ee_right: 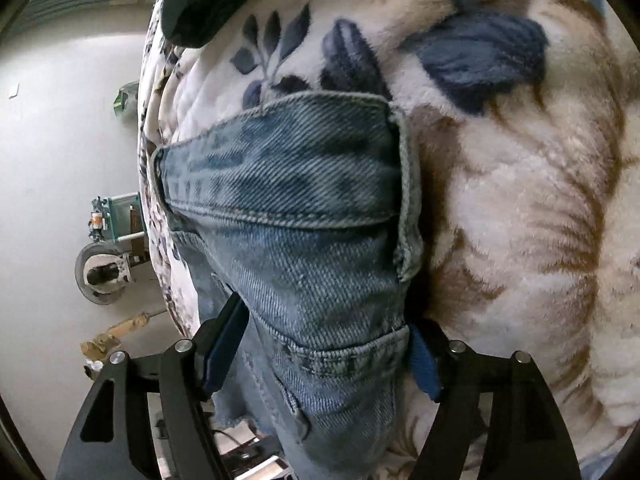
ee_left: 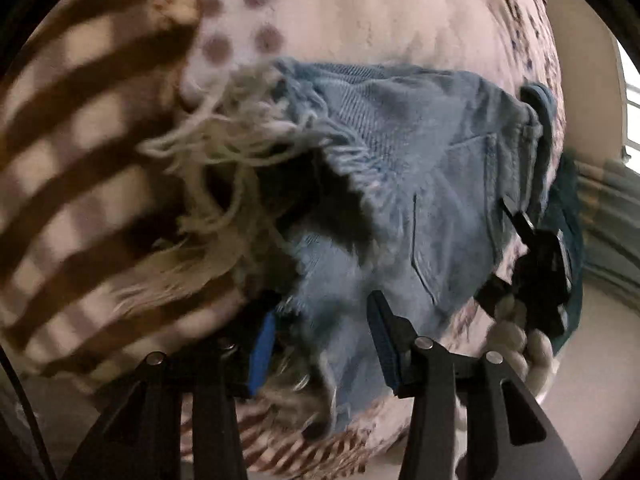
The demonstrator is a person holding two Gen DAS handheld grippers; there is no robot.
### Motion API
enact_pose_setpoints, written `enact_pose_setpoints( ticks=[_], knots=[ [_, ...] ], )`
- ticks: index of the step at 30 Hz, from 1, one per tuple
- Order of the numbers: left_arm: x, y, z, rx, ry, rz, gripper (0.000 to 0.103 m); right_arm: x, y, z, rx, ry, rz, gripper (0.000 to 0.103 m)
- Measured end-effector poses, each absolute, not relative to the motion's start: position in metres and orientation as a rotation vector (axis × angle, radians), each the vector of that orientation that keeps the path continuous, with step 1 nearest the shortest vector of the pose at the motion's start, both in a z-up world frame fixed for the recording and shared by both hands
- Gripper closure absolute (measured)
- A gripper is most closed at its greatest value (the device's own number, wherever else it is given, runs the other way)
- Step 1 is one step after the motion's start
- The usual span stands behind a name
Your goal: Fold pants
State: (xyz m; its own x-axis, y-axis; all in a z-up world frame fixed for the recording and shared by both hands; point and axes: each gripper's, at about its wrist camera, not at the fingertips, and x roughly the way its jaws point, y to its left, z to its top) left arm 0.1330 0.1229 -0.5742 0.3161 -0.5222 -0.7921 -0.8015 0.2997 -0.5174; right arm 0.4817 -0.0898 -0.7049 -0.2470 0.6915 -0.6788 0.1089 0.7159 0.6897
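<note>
Light blue denim shorts (ee_left: 420, 152) with frayed white hems lie on a fleece blanket. In the left wrist view my left gripper (ee_left: 324, 344) is open, its blue-padded jaws spread on either side of the frayed leg hem. The other gripper (ee_left: 536, 248) shows at the right, at the waistband end. In the right wrist view the waistband (ee_right: 288, 176) fills the middle. My right gripper (ee_right: 324, 356) is open, its jaws wide on either side of the denim below the belt loop.
The floral fleece blanket (ee_right: 520, 200) covers the bed. A brown-and-white striped cloth (ee_left: 80, 160) lies left of the shorts. A dark garment (ee_right: 208, 0) lies past the waistband. The pale floor (ee_right: 60, 160) with small clutter lies beyond the bed edge.
</note>
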Motion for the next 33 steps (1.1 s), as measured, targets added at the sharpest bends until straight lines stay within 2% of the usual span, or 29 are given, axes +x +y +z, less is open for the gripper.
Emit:
enact_pose_setpoints(
  ticks=[1,2,3,4,5,6,7,8,11,18,21,22,24,25,26,28,33],
  knots=[
    [0.141,0.120,-0.574,-1.325,1.337,0.306,0.062,0.483,-0.097,-0.706,0.640,1.761,0.625,0.027],
    [0.145,0.120,-0.573,-1.302,1.330,0.323,0.069,0.482,-0.095,-0.707,0.641,1.754,0.627,0.027],
    [0.153,0.118,-0.570,-1.262,1.308,0.324,0.081,0.483,-0.094,-0.706,0.630,1.732,0.631,0.029],
    [0.167,0.112,-0.562,-1.156,1.318,0.310,0.095,0.479,-0.102,-0.705,0.603,1.713,0.629,0.041],
    [0.180,0.106,-0.560,-1.073,1.328,0.305,0.096,0.477,-0.102,-0.703,0.568,1.695,0.617,0.054],
    [0.187,0.102,-0.553,-1.035,1.320,0.285,0.097,0.474,-0.106,-0.704,0.580,1.681,0.605,0.059],
    [0.191,0.100,-0.547,-0.997,1.322,0.263,0.097,0.469,-0.105,-0.701,0.602,1.672,0.598,0.069],
    [0.198,0.099,-0.540,-0.948,1.330,0.252,0.097,0.467,-0.112,-0.698,0.631,1.656,0.580,0.073],
    [0.212,0.106,-0.519,-0.858,1.321,0.197,0.097,0.454,-0.140,-0.682,0.688,1.603,0.515,0.077],
    [0.245,0.112,-0.499,-0.682,1.350,0.011,0.097,0.381,-0.212,-0.652,0.769,1.555,0.365,0.078],
    [0.245,0.107,-0.500,-0.586,1.424,-0.016,0.093,0.360,-0.223,-0.664,0.835,1.611,0.346,0.069],
    [0.235,0.110,-0.500,-0.574,1.441,-0.010,0.087,0.359,-0.225,-0.668,0.830,1.630,0.328,0.060],
    [0.217,0.119,-0.492,-0.597,1.452,0.038,0.080,0.363,-0.235,-0.672,0.851,1.647,0.316,0.055],
    [0.204,0.124,-0.482,-0.603,1.434,0.067,0.068,0.365,-0.241,-0.671,0.865,1.643,0.321,0.044],
    [0.195,0.128,-0.476,-0.603,1.425,0.091,0.044,0.367,-0.246,-0.669,0.869,1.633,0.328,0.028],
    [0.178,0.138,-0.464,-0.609,1.394,0.171,0.011,0.375,-0.257,-0.656,0.829,1.618,0.336,0.021],
    [0.146,0.156,-0.446,-0.785,1.289,0.312,0.011,0.404,-0.262,-0.595,0.521,1.542,0.361,0.021]
  ],
)
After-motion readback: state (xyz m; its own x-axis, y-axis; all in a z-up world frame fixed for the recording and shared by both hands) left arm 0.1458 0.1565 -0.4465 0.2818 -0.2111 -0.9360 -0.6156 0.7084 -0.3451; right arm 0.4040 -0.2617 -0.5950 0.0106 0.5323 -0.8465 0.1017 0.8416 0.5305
